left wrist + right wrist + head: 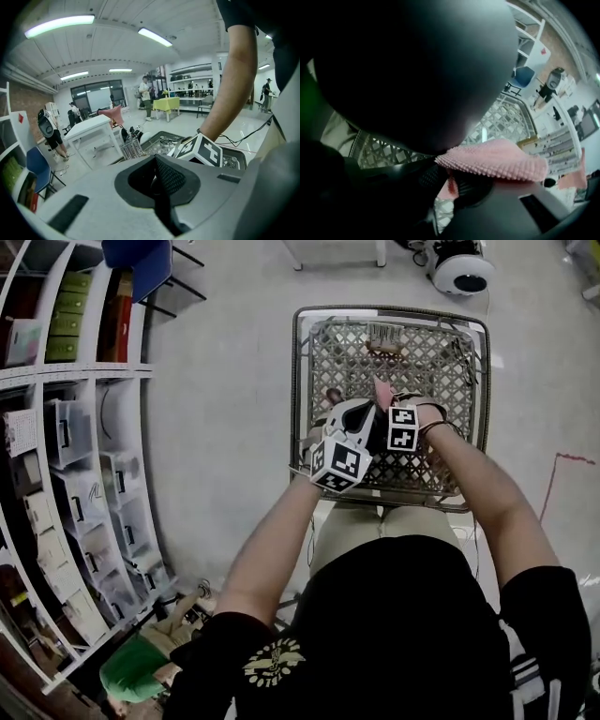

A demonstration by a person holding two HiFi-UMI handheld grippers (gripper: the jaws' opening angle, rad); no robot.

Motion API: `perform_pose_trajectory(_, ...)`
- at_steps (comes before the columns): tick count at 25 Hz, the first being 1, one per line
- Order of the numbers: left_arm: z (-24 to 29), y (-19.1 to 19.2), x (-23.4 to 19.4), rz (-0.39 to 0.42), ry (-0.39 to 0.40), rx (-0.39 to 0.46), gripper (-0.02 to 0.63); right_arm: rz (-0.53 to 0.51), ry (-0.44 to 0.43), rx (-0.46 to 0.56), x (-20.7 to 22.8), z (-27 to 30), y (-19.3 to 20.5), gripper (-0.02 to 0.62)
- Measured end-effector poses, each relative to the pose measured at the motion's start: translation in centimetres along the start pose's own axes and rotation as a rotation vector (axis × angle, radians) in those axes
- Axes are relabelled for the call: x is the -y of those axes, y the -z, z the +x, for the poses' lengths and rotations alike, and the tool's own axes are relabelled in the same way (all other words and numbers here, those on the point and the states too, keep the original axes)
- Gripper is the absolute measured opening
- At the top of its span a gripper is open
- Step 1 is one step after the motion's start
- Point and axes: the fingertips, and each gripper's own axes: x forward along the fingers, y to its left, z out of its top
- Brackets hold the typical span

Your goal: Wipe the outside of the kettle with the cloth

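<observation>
Kettle first: it seems to be the big, dark, round shape [417, 70] that fills most of the right gripper view, very close to the camera and above the wire basket [431, 362]. In the head view the kettle is hidden under the two grippers, so I cannot make it out there. The cloth [497, 161] is pink and bumpy. It lies just under the dark shape, with its near tip right up against it, but I cannot tell if the two touch. The right gripper [450, 185] has its fingers squeezed tight on the cloth. A bit of pink shows between the pads, and the rest of the cloth flops over the top of the jaws. The left gripper [161, 173] sits just to the left of the right one and points toward the far side. Its fingers are drawn together, and I cannot see anything pinched between them. Both grippers are over the near half of the basket, and the person's bare arms [281, 540] reach out to them. The basket stands on a pale floor [225, 427]. Shelves [84, 474] full of boxes curve along the left side. A blue chair [141, 268] stands at the far left. Out in the room there is a white table [93, 129].
</observation>
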Motion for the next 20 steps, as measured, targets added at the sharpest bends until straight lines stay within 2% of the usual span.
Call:
perform_pose_trajectory(3, -0.1, -0.1, -0.2, 0.003, -0.017, 0.001, 0.009, -0.064, 0.011, 0.002, 0.1, 0.0, -0.3, 0.028)
perform_pose_trajectory(6, -0.3, 0.0, -0.4, 0.0, -0.011, 0.0, 0.009, -0.033, -0.004, -0.006, -1.4, 0.2, -0.1, 0.028)
perform_pose_trajectory(13, -1.2, -0.1, -0.9, -0.022, 0.02, -0.009, 0.008, 0.106, -0.035, 0.002, -7.5, -1.0, -1.6, 0.028)
perform_pose_trajectory(20, 0.0, 0.5, -0.4, -0.019, 0.033, -0.018, 0.008, 0.32, -0.039, 0.138, -11.2, -1.8, -5.8, 0.028)
